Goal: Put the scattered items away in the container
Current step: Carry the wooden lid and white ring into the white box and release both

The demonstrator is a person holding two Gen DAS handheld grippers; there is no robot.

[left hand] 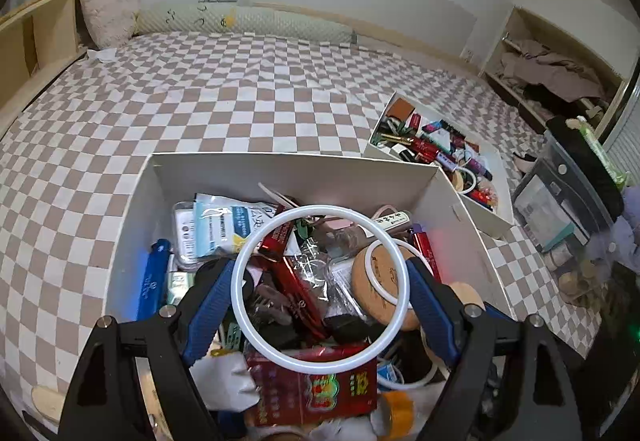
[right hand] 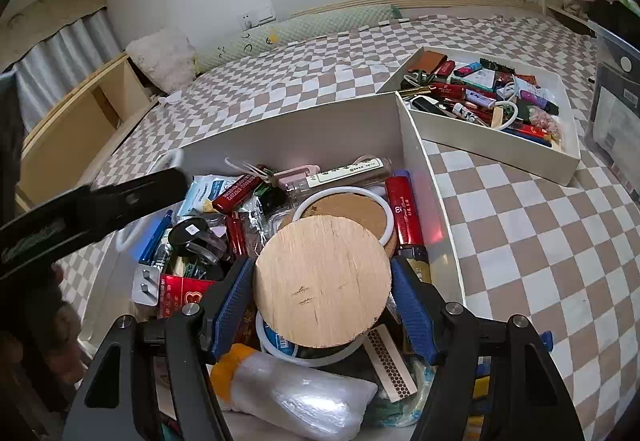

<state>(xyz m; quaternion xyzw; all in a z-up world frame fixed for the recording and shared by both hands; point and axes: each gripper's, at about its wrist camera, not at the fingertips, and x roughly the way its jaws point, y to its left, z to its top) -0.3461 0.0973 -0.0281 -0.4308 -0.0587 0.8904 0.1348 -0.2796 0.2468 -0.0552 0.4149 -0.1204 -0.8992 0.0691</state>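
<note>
My left gripper [left hand: 320, 273] is shut on a white ring [left hand: 246, 265] and holds it over the big white box [left hand: 296, 171], which is full of small items. My right gripper [right hand: 322, 277] is shut on a round wooden disc [right hand: 322, 281] and holds it over the same box [right hand: 304, 129]. Under the disc lie a cork coaster with a white ring [right hand: 348, 209], a red lighter [right hand: 404, 213] and a matchbox [right hand: 390, 367]. The left gripper's black arm [right hand: 80, 213] shows at the left of the right wrist view.
A second, shallower white box [right hand: 500, 145] of small items sits on the checked bedspread [left hand: 200, 101] to the right; it also shows in the left wrist view [left hand: 486, 209]. Dark plastic bins [left hand: 568, 197] stand at the right. Pillows [left hand: 108, 11] and a shelf [left hand: 548, 65] lie beyond.
</note>
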